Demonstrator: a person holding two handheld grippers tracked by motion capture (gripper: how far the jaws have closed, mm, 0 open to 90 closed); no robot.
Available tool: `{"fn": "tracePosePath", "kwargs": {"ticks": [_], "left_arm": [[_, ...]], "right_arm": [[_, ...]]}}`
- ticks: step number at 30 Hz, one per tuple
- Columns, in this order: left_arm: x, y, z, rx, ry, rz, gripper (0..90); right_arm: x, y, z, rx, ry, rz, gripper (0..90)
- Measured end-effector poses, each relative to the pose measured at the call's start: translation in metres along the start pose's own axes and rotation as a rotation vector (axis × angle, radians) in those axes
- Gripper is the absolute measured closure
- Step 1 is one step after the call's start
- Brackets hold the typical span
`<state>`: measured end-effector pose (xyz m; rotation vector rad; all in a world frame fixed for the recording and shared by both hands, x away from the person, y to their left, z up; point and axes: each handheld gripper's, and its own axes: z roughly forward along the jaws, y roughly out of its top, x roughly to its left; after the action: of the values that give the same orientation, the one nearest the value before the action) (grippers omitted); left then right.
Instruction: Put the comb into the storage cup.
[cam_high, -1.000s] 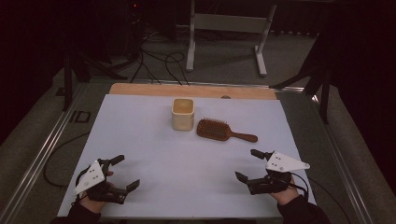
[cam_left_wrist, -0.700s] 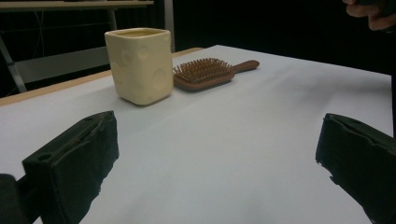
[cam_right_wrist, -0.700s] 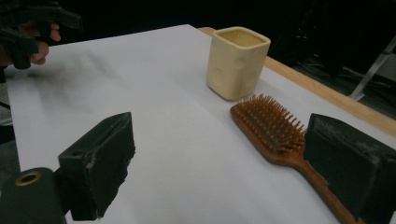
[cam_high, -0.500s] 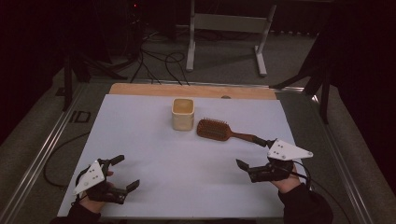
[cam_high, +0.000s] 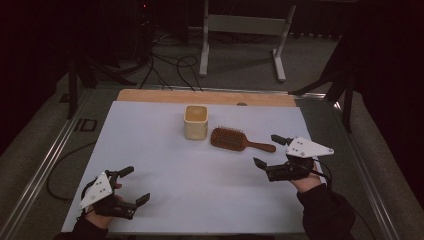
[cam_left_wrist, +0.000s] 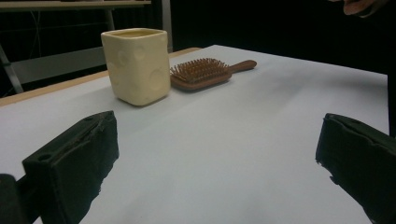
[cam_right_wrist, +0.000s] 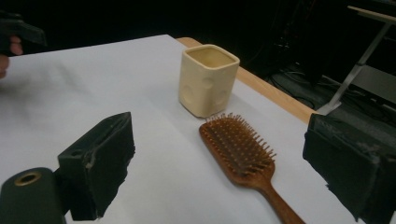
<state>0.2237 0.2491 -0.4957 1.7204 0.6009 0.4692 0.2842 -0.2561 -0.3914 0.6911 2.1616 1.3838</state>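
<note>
A: Hairbrush (cam_high: 235, 139) — where does it lie?

B: Bristles up on the white table (cam_high: 200, 190), just right of the cream cup (cam_high: 196, 121), handle pointing toward the right gripper (cam_high: 270, 150).

A: Going left to right, then?

B: Left gripper (cam_high: 131, 186) sits near the front left corner, jaws spread wide, holding nothing. Cup and brush are mid-table. The right gripper hangs near the handle's end, jaws wide apart, empty.
</note>
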Motion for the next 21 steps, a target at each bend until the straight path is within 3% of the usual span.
{"fn": "tracePosePath", "kwargs": {"ticks": [21], "left_arm": [[0.001, -0.001, 0.0, 0.002, -0.001, -0.002, 0.1]], "right_arm": [[-0.03, 0.007, 0.032, 0.035, -0.023, 0.004, 10.3]]}}
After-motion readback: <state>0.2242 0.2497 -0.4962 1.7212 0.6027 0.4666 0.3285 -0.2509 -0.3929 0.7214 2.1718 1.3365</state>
